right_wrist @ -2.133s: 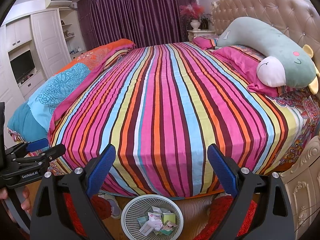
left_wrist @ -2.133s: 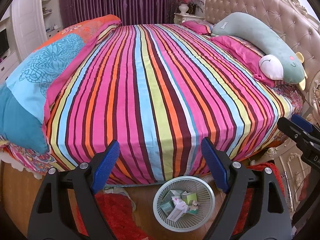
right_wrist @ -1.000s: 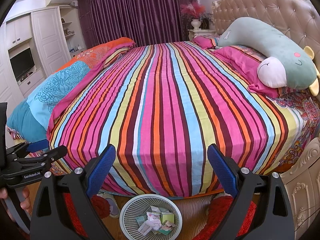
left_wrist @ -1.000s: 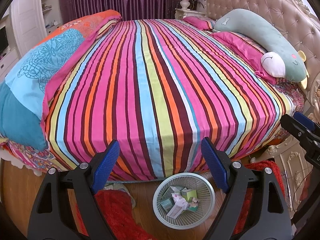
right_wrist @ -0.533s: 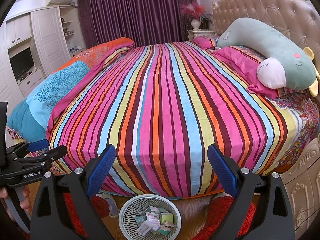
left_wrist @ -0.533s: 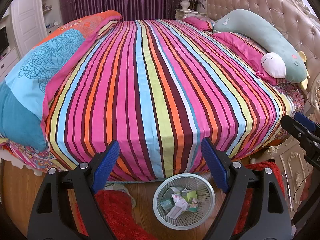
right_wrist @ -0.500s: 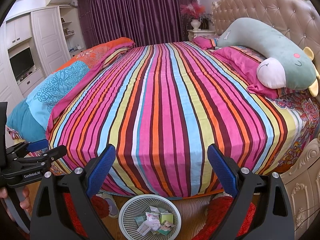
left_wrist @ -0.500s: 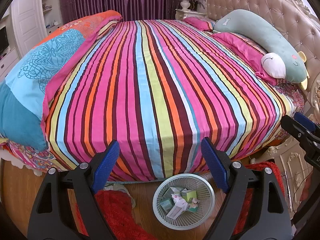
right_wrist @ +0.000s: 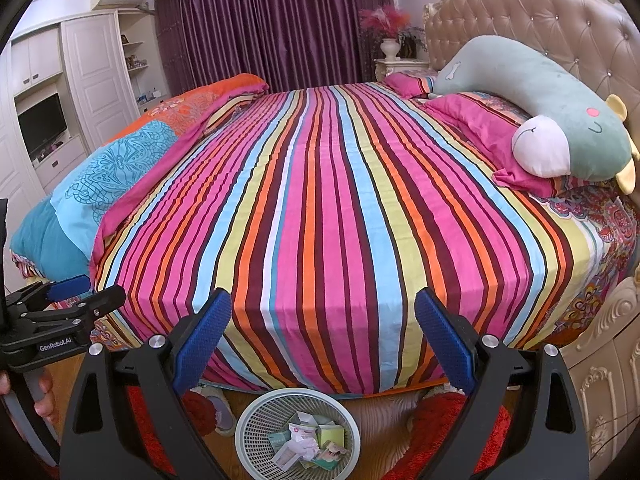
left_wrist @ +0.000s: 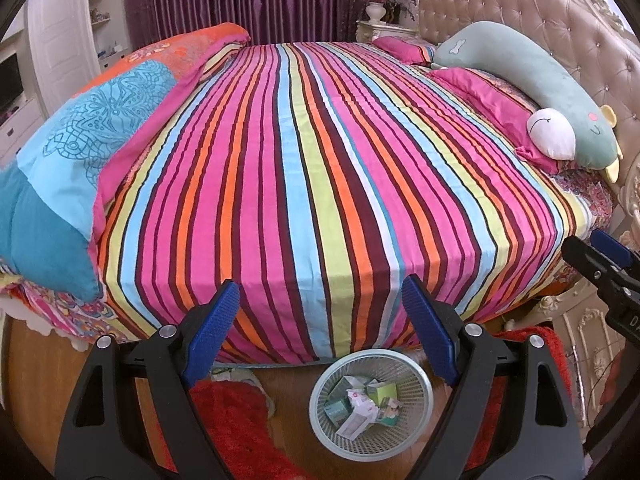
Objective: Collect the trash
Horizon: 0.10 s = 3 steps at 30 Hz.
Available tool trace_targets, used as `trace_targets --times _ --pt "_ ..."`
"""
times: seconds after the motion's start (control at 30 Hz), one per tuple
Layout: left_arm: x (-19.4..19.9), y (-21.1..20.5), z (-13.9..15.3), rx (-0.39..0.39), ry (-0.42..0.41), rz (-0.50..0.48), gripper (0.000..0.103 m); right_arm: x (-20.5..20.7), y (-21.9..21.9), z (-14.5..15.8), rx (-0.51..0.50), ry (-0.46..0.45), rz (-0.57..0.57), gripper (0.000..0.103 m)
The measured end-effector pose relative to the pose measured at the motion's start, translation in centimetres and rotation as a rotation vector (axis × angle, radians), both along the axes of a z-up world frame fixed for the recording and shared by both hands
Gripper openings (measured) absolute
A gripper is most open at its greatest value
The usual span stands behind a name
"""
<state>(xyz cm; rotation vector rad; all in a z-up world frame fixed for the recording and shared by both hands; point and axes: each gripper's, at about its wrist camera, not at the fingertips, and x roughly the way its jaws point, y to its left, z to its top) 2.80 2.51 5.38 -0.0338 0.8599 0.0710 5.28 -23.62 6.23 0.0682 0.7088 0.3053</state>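
Note:
A white mesh wastebasket [left_wrist: 416,408] stands on the wood floor at the foot of the striped bed [left_wrist: 320,168]. It holds several small boxes and crumpled papers [left_wrist: 360,402]. It also shows in the right wrist view [right_wrist: 256,432], with the trash [right_wrist: 308,446] inside. My left gripper [left_wrist: 320,292] is open and empty, held above the basket and the bed's edge. My right gripper [right_wrist: 322,304] is open and empty, in the same stance. Each gripper shows at the edge of the other's view.
A folded blue and orange quilt [left_wrist: 88,136] lies on the bed's left side. A long green plush pillow [left_wrist: 532,92] lies by the tufted headboard [left_wrist: 560,28]. Red rugs [left_wrist: 236,432] flank the basket. A slipper [right_wrist: 214,410] lies under the bed's edge.
Both views shifted only slightly over the last two seconds. Both grippers stay open and empty.

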Motion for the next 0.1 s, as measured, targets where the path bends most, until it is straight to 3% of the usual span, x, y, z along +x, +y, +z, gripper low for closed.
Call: trace_targets --times 0.1 --pt "0.02 -0.10 -0.01 0.004 0.001 -0.001 0.081 0.01 -0.01 0.01 -0.001 -0.001 0.001 0.089"
